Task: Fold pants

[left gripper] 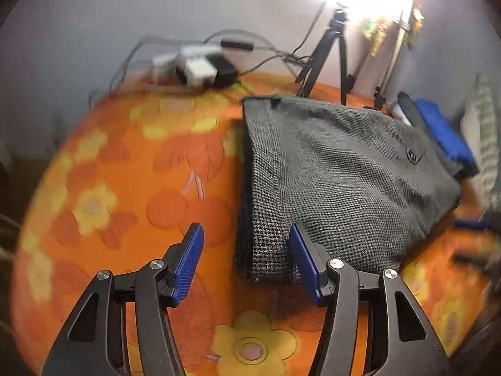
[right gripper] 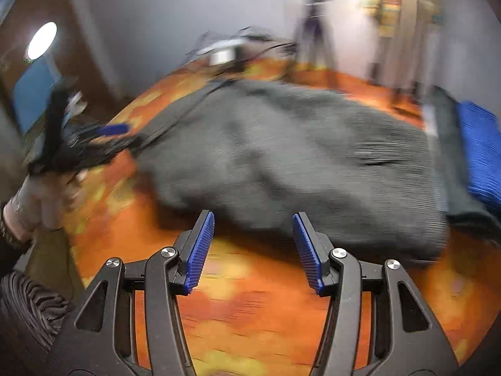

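Note:
The grey woven pants (left gripper: 338, 181) lie folded into a thick stack on the orange flowered cloth (left gripper: 125, 188). My left gripper (left gripper: 245, 235) is open and empty, its right finger at the near left corner of the stack. In the right wrist view the pants (right gripper: 281, 163) are blurred and spread across the middle. My right gripper (right gripper: 253, 222) is open and empty, just in front of their near edge. The left gripper (right gripper: 94, 138) shows blurred at the left of that view, held by a gloved hand.
A tripod (left gripper: 332, 56) stands behind the pants. A power strip with plugs and cables (left gripper: 200, 65) lies at the far edge. Folded blue and dark clothes (left gripper: 438, 134) sit right of the pants, also in the right wrist view (right gripper: 479, 156).

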Demonstrator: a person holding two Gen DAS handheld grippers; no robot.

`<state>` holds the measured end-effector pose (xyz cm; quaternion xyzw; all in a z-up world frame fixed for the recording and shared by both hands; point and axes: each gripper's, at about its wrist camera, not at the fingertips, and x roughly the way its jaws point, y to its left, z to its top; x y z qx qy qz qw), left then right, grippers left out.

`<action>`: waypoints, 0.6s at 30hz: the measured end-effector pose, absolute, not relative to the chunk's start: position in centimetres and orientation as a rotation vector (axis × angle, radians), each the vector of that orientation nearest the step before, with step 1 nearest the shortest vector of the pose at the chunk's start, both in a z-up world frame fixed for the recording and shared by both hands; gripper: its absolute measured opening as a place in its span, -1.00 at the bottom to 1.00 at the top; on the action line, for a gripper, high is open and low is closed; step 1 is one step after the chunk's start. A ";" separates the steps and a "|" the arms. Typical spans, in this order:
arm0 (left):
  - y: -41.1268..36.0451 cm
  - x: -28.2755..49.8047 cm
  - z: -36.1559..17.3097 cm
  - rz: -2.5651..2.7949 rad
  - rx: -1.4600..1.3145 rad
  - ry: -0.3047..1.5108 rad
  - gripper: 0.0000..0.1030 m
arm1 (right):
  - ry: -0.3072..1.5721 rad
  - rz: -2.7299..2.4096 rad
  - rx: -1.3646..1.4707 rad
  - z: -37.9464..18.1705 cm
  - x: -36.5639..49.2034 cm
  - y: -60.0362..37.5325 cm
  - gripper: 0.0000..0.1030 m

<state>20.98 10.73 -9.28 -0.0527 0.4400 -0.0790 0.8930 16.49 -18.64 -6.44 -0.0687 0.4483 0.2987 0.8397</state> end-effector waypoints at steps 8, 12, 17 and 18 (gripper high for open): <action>10.0 21.1 -9.4 -0.221 -0.114 0.900 -0.78 | 0.986 0.604 -0.270 -9.9 15.9 -11.2 0.06; 10.6 21.2 -9.1 -0.203 -0.115 0.880 -0.91 | 1.019 0.581 -0.273 -10.3 17.0 -11.0 -0.35; 12.2 20.9 -8.0 -0.188 -0.145 0.833 -0.92 | 0.997 0.618 -0.240 -8.7 17.2 -11.0 -0.88; 12.8 20.8 -7.9 -0.191 -0.162 0.840 -0.90 | 0.986 0.619 -0.240 -8.3 17.2 -11.0 -0.89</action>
